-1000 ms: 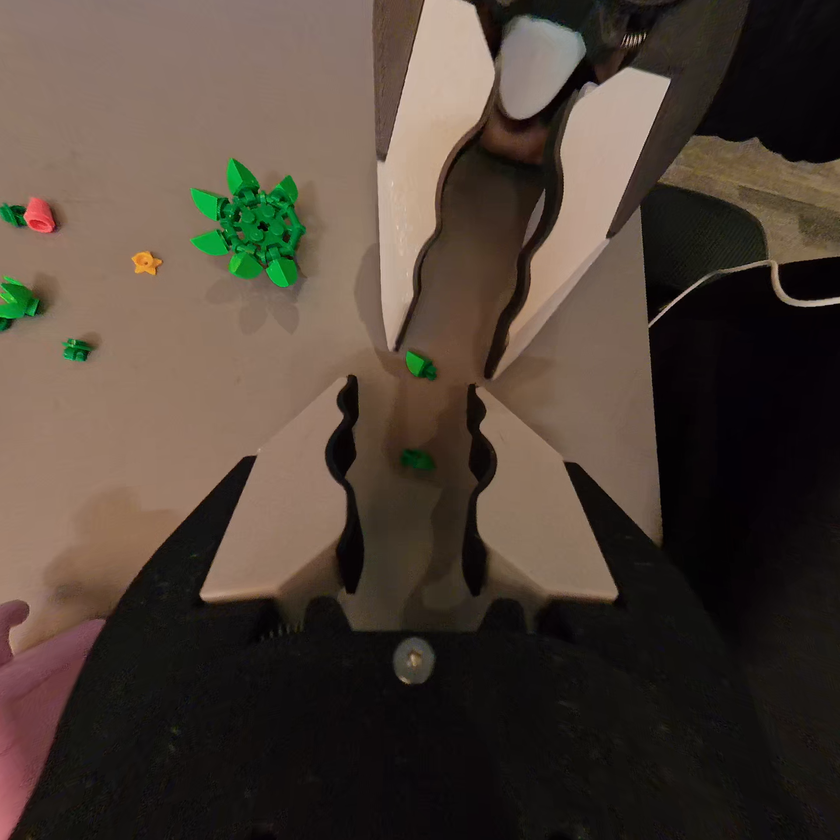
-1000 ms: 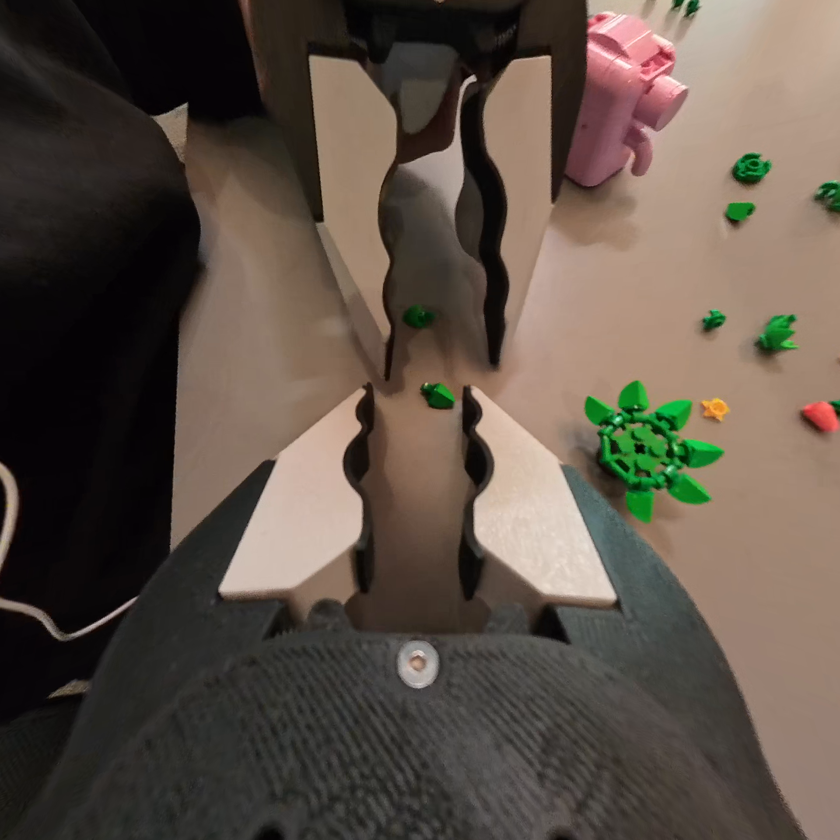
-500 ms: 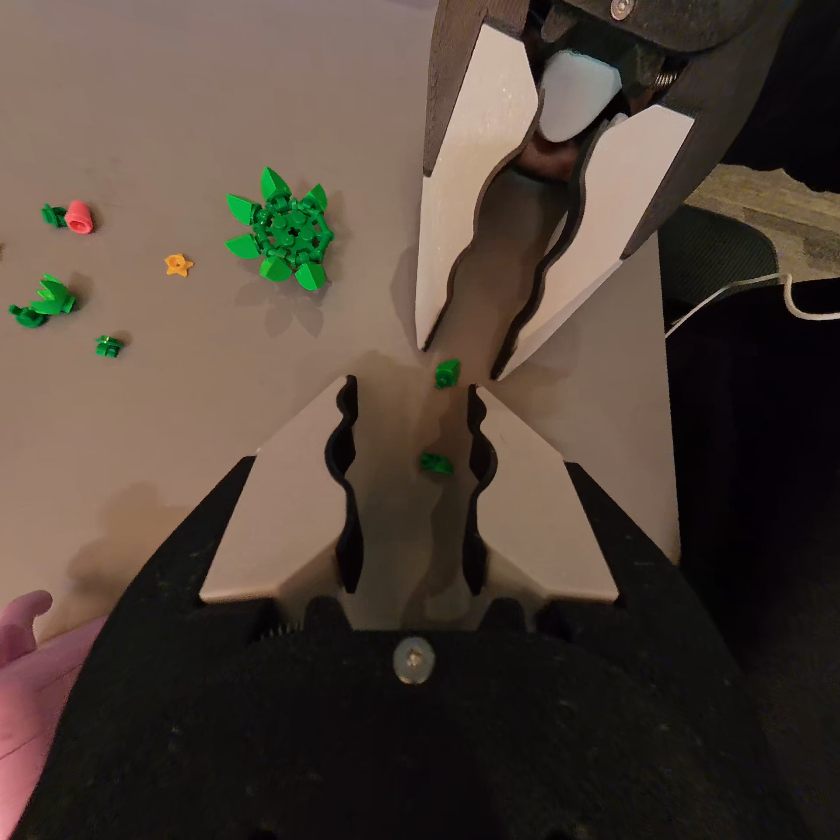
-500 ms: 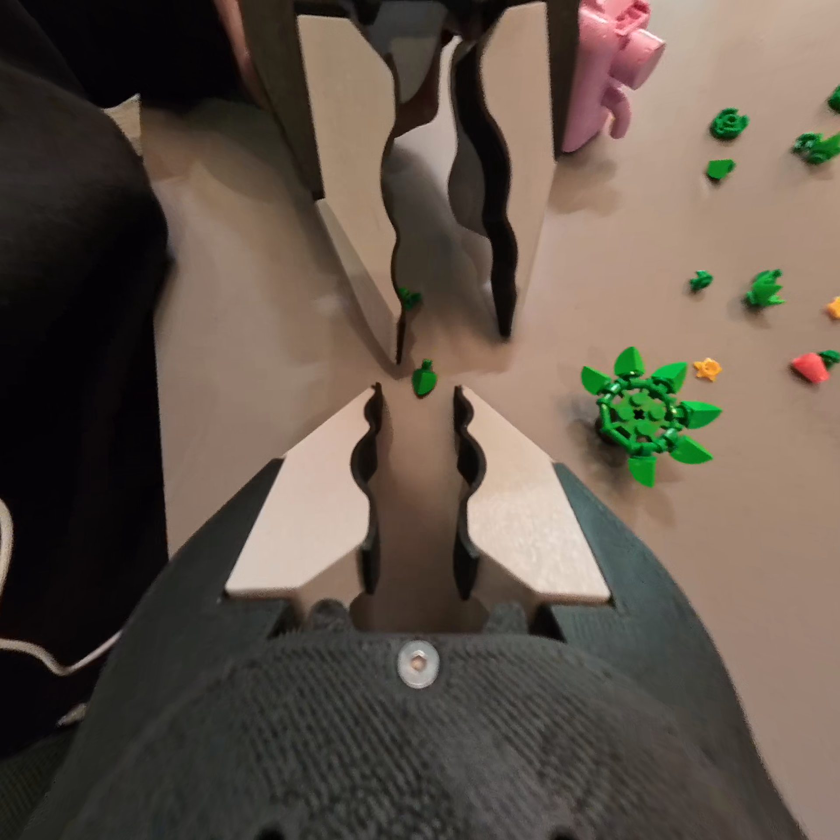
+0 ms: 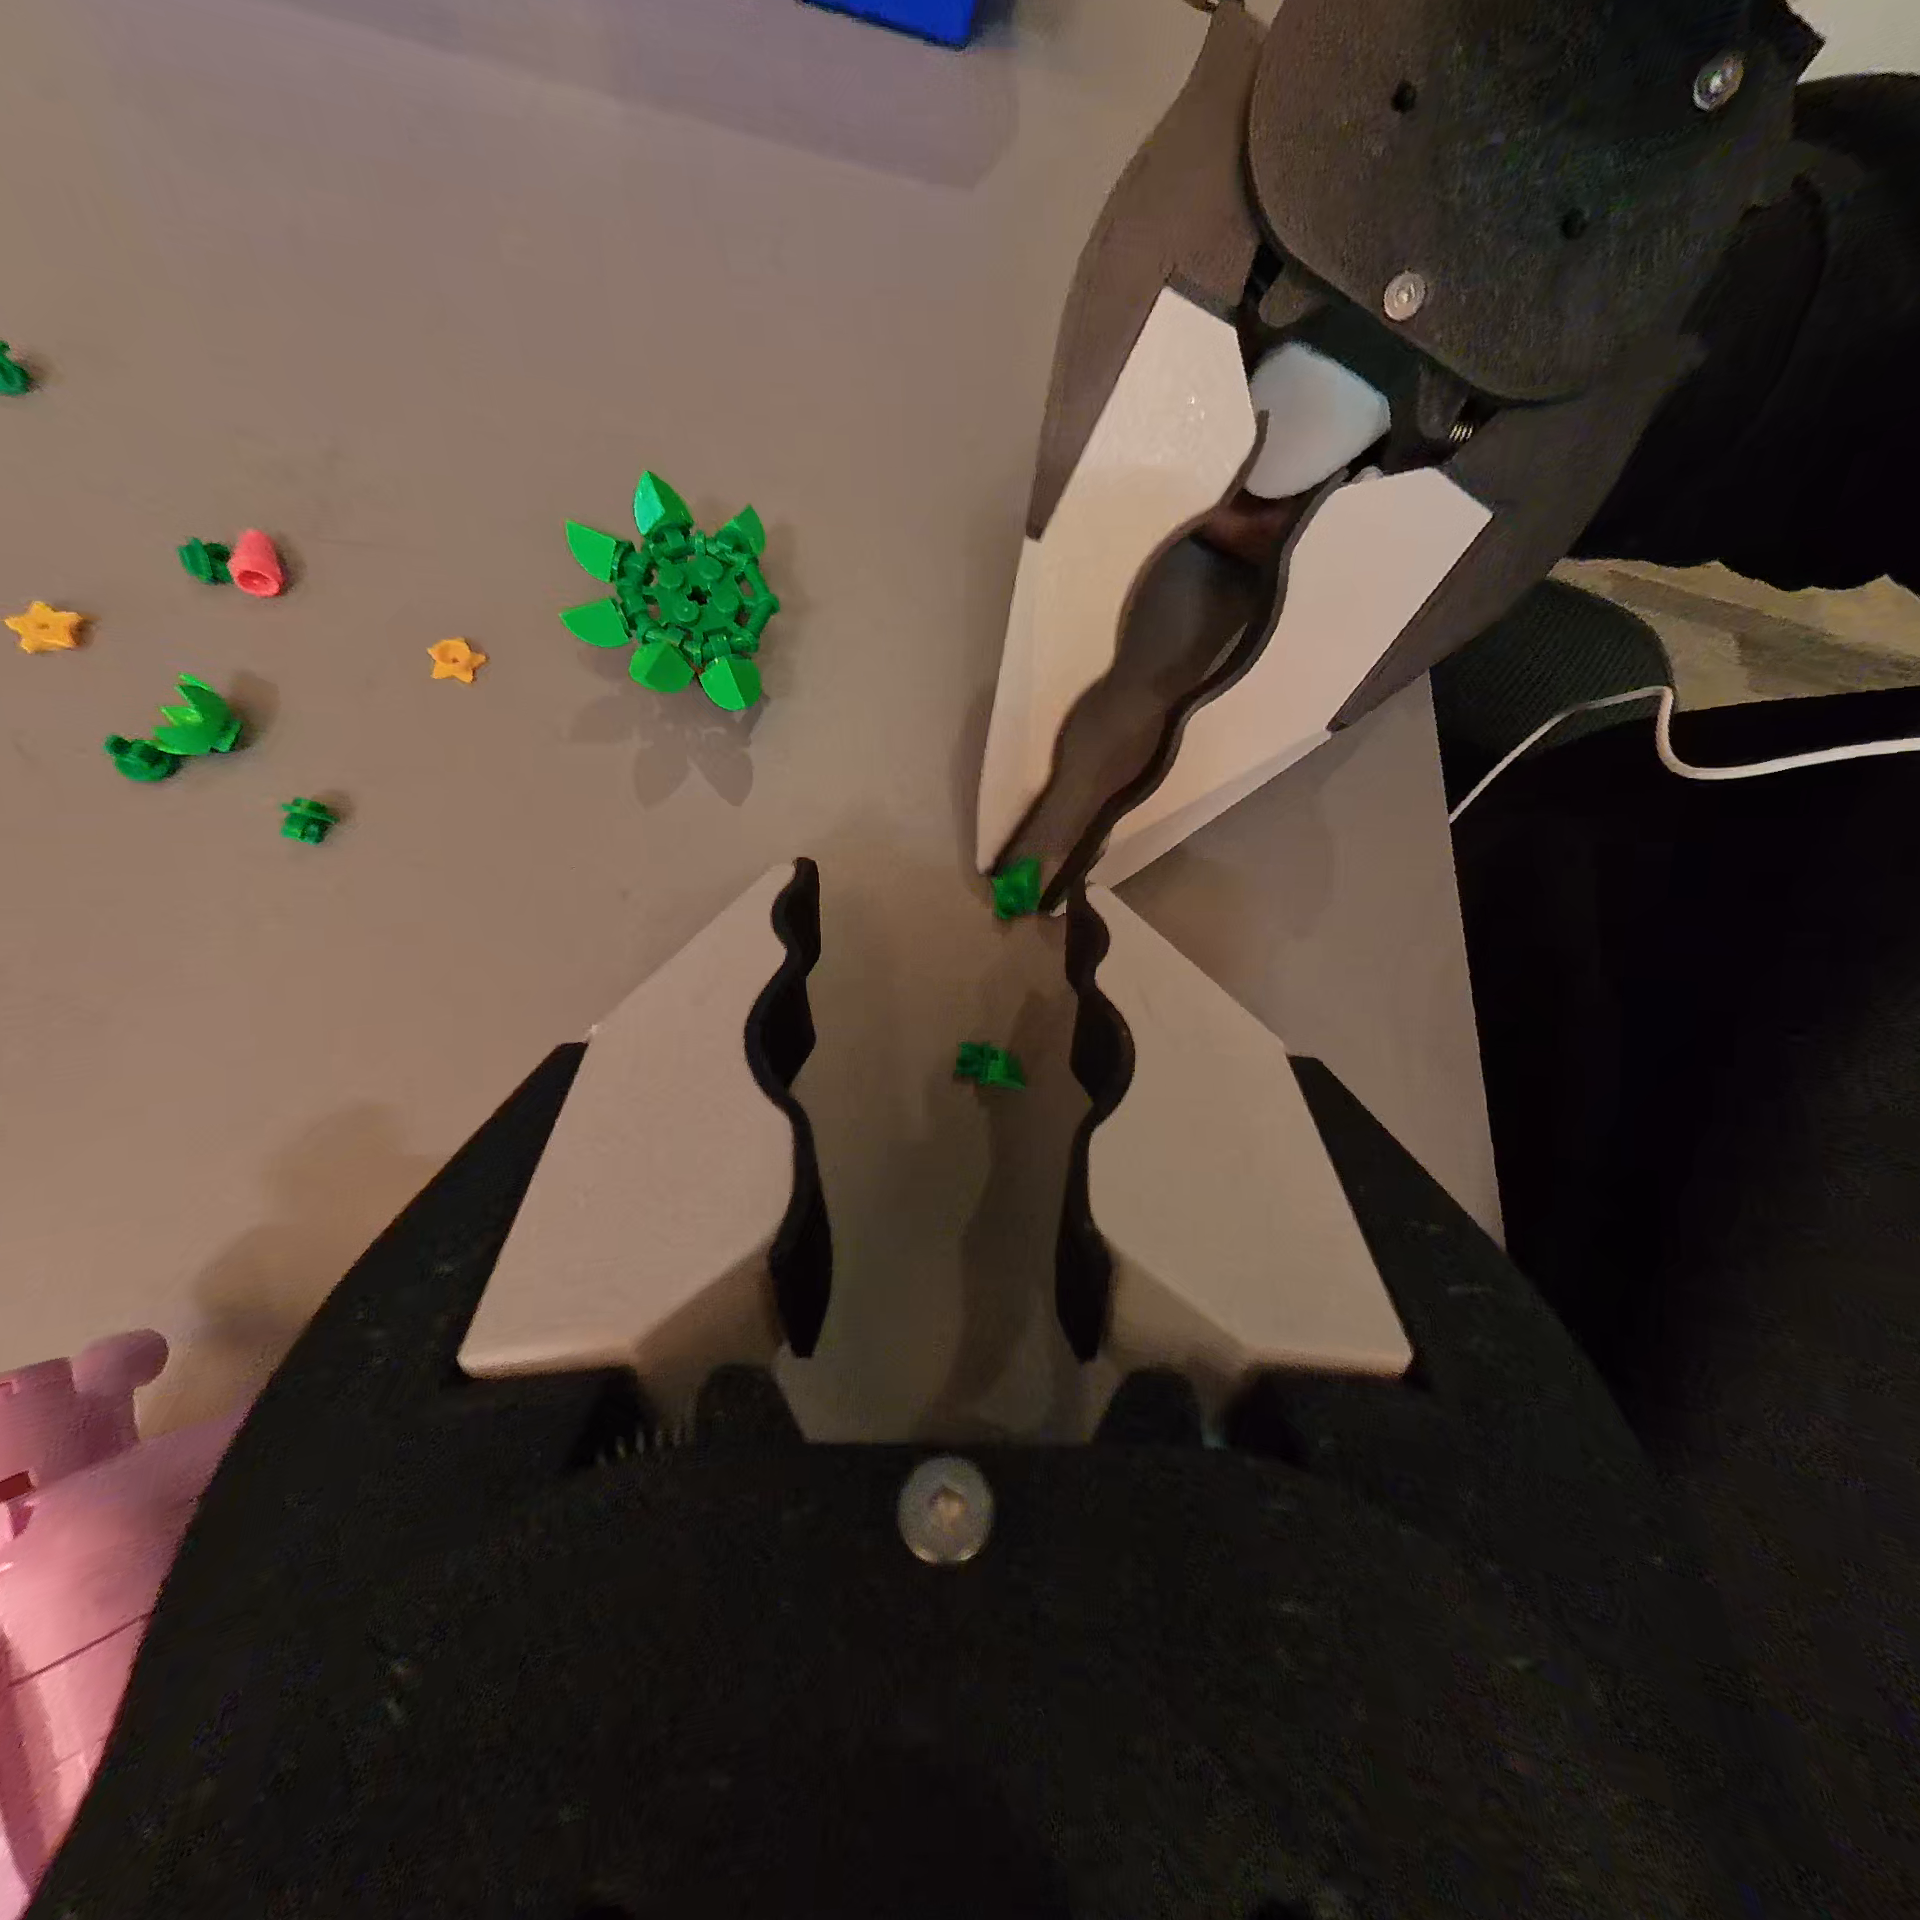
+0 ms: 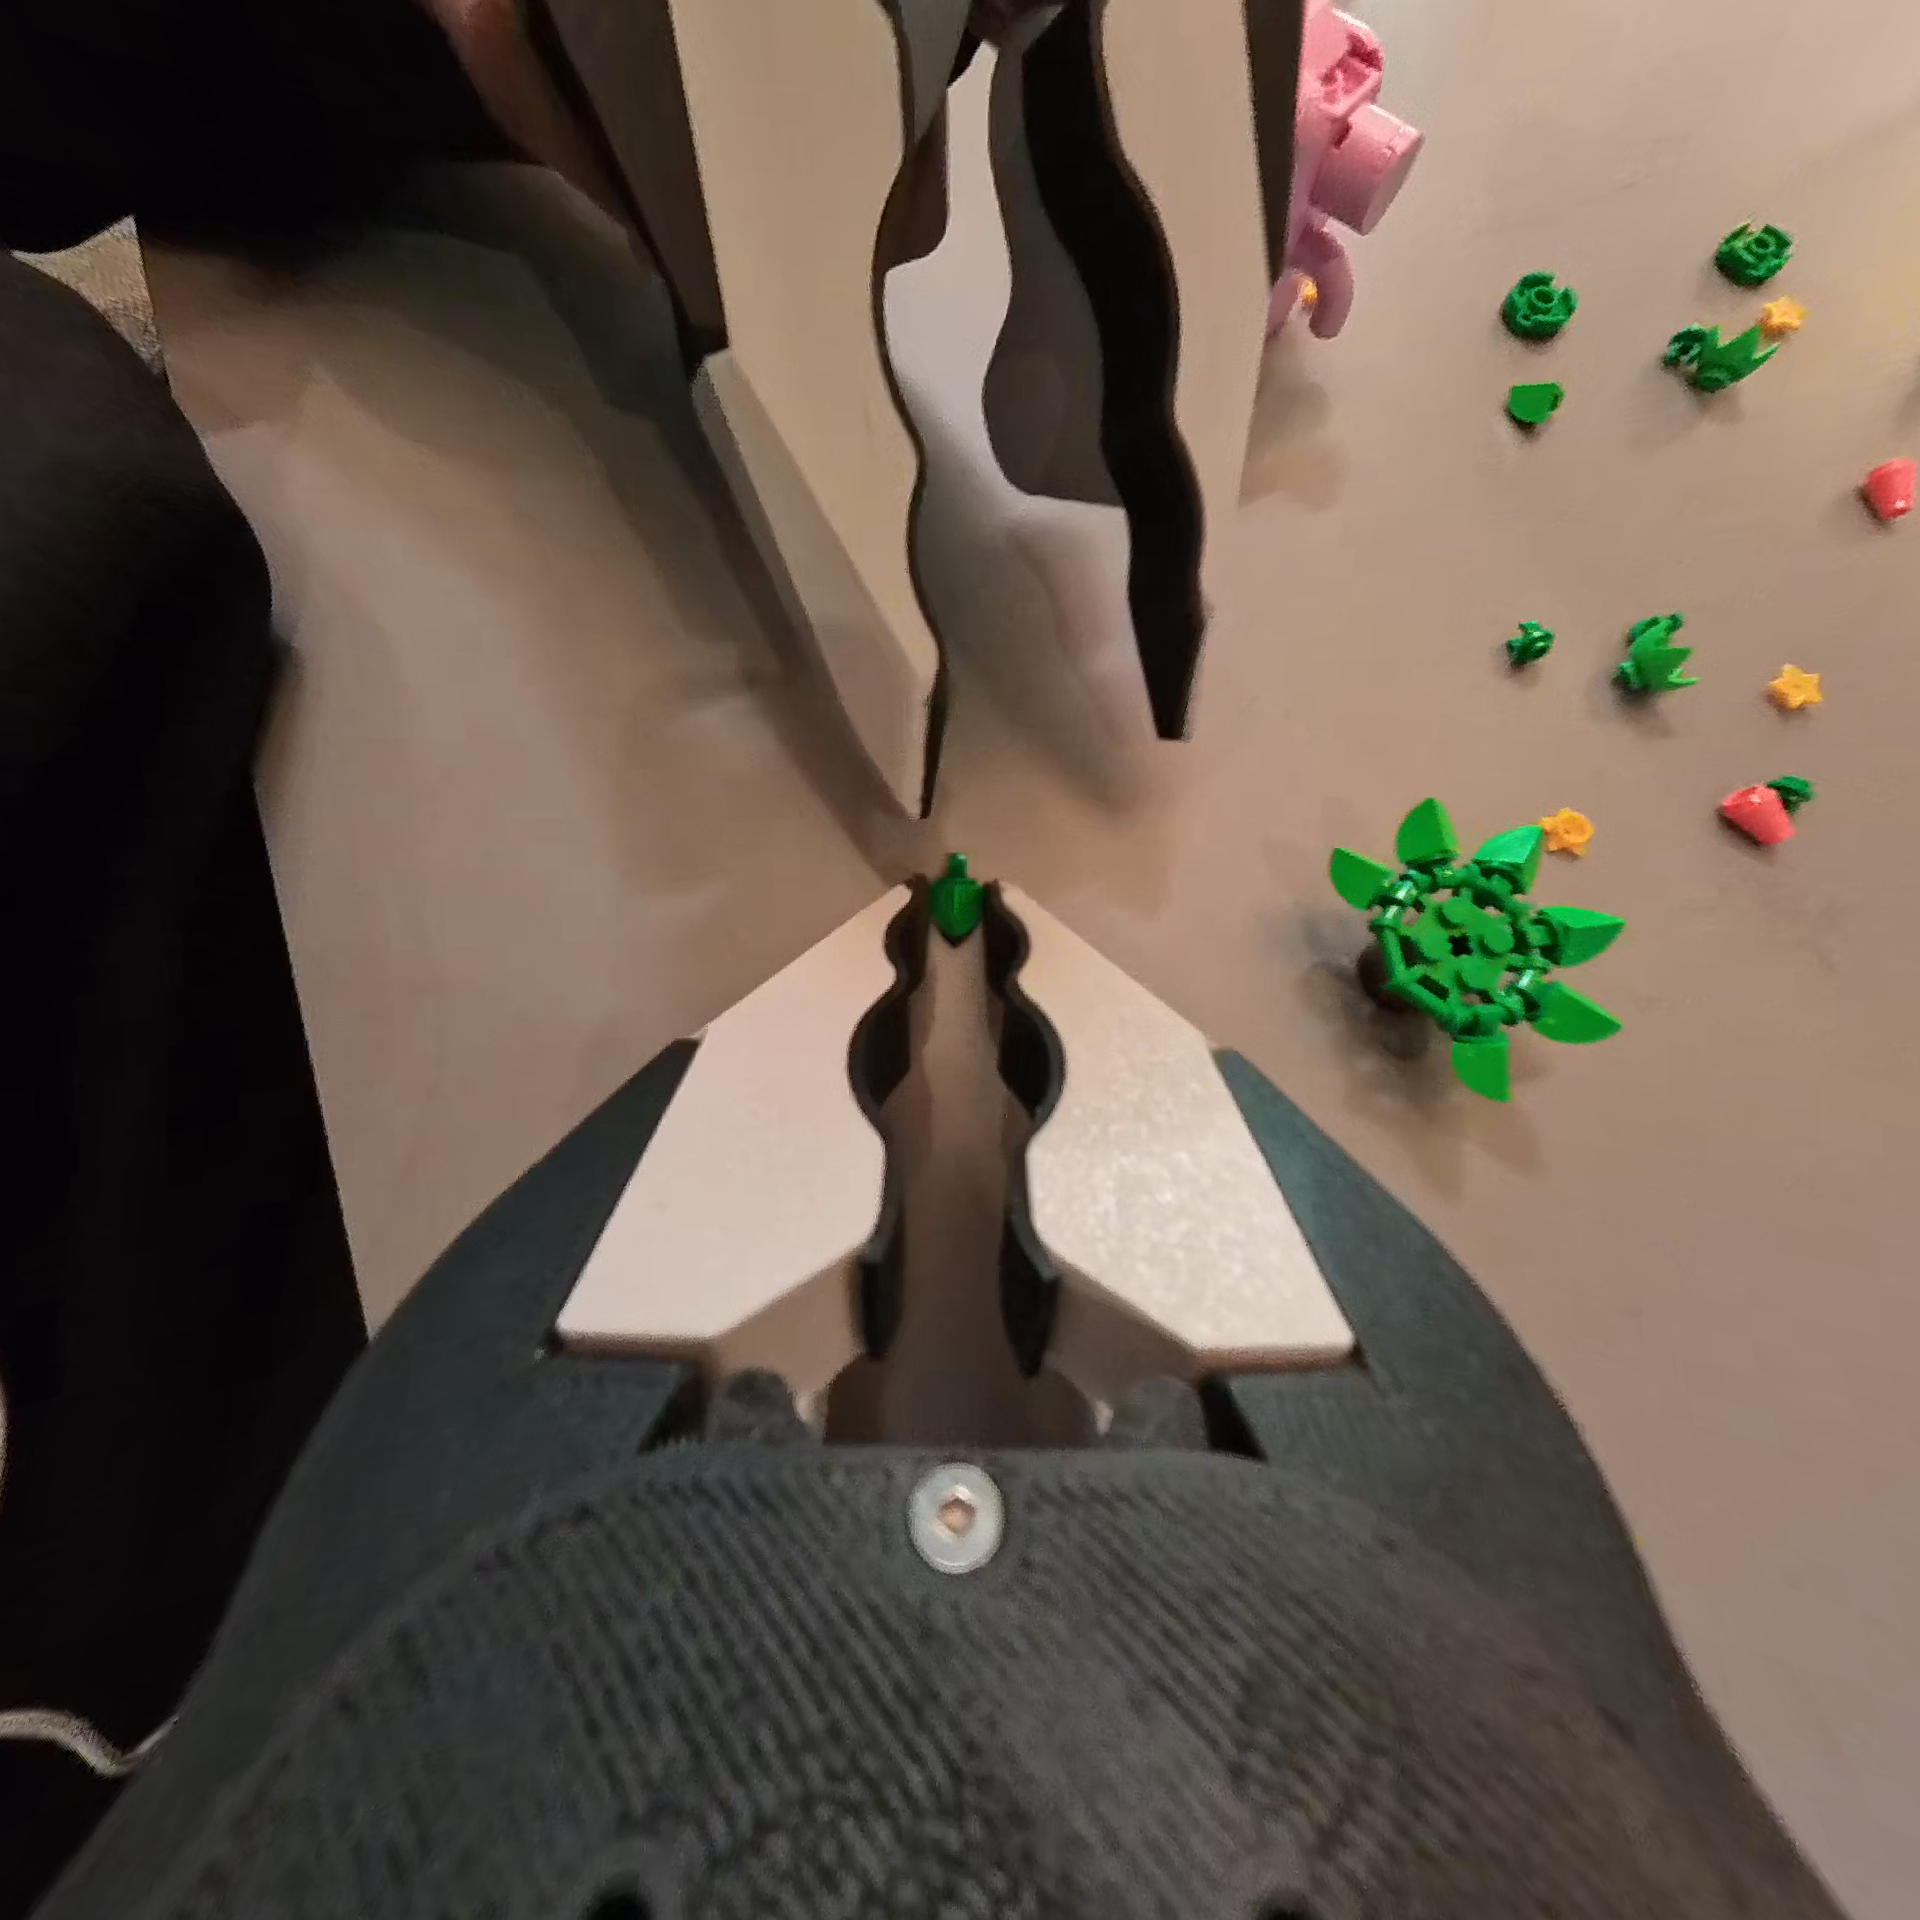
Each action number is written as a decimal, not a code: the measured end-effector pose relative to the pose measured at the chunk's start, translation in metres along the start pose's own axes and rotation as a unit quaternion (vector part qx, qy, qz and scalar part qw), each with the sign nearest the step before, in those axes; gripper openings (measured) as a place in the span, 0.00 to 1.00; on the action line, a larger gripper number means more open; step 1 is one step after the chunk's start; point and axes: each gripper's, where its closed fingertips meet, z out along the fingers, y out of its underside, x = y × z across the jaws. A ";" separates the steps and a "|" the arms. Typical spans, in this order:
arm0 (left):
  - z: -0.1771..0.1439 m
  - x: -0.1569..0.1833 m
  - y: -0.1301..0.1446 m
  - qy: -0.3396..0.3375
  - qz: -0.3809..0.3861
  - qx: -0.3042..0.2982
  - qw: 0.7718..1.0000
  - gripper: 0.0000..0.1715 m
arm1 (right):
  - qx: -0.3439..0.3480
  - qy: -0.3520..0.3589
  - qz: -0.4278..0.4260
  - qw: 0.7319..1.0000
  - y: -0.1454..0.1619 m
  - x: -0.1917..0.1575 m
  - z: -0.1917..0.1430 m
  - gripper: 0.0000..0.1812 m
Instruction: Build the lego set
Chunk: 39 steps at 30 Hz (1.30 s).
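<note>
My right gripper is shut on a small green leaf piece, pinched at its very tips just above the beige table. In the left wrist view the right gripper comes down from the upper right with the leaf piece in its tips. My left gripper is open and empty, with its tips facing the right gripper's tips. A second small green piece lies on the table between the left fingers. A green leaf rosette lies on the table off to one side.
Loose green pieces, orange stars and red flower pieces are scattered beyond the rosette. A pink build stands near the left gripper. The table edge, a white cable and dark clothing are close by. From the left gripper's tips to the green leaf rosette is close to 6 cm. The right camera catches it too, in the right wrist view.
The right gripper has closed on the green leaf piece that lay between its tips. The left gripper has stayed open, with the other green piece still between its fingers.
</note>
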 end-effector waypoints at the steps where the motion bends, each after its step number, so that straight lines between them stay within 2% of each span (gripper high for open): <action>1: -0.001 0.000 -0.001 -0.002 0.001 0.003 1.000 0.25 | 0.000 0.002 0.002 1.000 0.000 0.000 0.001 0.05; 8: -0.008 0.010 -0.027 0.013 0.035 0.058 0.998 0.28 | 0.019 0.019 0.061 0.998 -0.002 0.011 -0.007 0.04; 13: -0.004 0.029 -0.049 0.038 0.120 0.095 0.987 0.44 | 0.063 0.063 0.192 0.977 0.004 0.043 -0.029 0.04; 15: 0.004 0.020 -0.050 0.022 0.135 0.076 0.988 0.51 | 0.080 0.089 0.233 0.965 0.008 0.059 -0.038 0.04; 20: 0.029 0.002 -0.036 0.022 0.149 -0.019 0.988 0.54 | 0.074 0.106 0.270 0.954 0.018 0.072 -0.042 0.04; 25: 0.039 -0.004 -0.025 0.012 0.163 -0.068 0.984 0.55 | 0.061 0.097 0.270 0.956 0.017 0.072 -0.036 0.04; 39: 0.040 -0.007 -0.024 -0.006 0.146 -0.105 0.984 0.51 | 0.005 0.086 0.250 0.964 0.020 0.077 -0.036 0.04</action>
